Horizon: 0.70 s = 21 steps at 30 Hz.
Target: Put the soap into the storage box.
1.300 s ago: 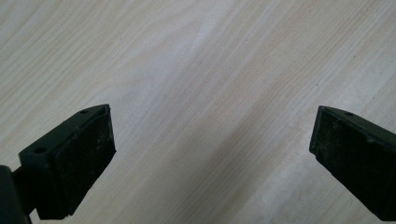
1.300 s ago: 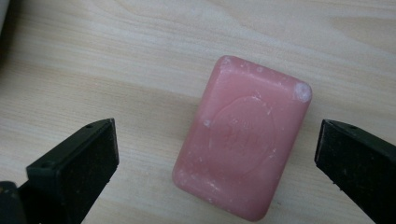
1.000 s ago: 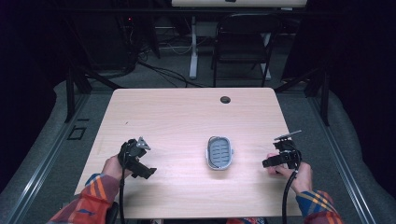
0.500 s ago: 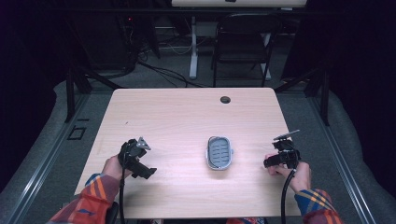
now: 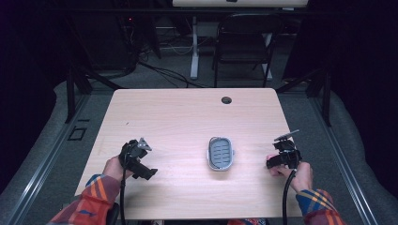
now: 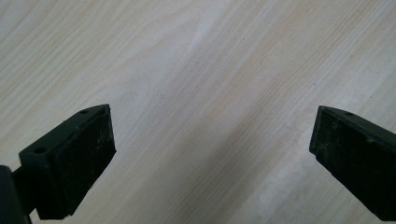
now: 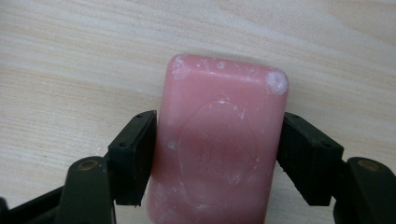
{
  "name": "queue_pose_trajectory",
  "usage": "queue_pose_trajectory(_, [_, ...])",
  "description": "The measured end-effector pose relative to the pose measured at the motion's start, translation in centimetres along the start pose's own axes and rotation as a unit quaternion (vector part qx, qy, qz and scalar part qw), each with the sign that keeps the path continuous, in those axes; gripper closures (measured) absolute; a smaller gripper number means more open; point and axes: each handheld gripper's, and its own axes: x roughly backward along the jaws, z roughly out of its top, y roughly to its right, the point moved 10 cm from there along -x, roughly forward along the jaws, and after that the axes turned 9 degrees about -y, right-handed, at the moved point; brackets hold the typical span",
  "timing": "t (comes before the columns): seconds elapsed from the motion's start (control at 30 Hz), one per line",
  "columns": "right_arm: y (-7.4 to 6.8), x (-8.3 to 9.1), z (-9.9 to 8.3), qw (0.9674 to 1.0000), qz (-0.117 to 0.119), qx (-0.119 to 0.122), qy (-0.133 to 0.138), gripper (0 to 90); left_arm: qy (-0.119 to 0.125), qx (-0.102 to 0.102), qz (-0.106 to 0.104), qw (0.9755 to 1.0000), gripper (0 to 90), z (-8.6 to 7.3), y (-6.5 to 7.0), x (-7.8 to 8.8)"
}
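A pink bar of soap (image 7: 219,144) fills the middle of the right gripper view, and both black jaws press against its long sides, so my right gripper (image 7: 217,158) is shut on it. In the high view that gripper (image 5: 277,161) sits low over the table near the right edge. A grey soap dish (image 5: 220,153) lies on the wooden table (image 5: 187,117), left of it. My left gripper (image 5: 143,172) hovers at the front left, and its wide-apart jaws (image 6: 210,154) hold nothing over bare wood.
A small round black cable hole (image 5: 226,100) sits near the table's far edge. Behind the table stand a black folding chair (image 5: 244,42) and a white desk leg (image 5: 193,47), with cables on the floor.
My right gripper has shifted slightly toward the front right of the table. The left gripper and the soap dish have stayed where they were.
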Motion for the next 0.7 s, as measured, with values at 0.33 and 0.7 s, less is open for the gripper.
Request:
queue_pose_trajectory(0.33, [0.20,0.18,0.14,0.9999,-0.013,0.010,0.003,37.1,-0.001,0.001,0.002,1.0000,0.1,-0.04,-0.05,0.00])
queue_pose_trajectory(0.7, [0.00,0.86,0.48,0.9994,-0.014,0.027,0.015,37.2,0.003,0.001,-0.002,1.0000,0.1,-0.14,-0.02,0.15])
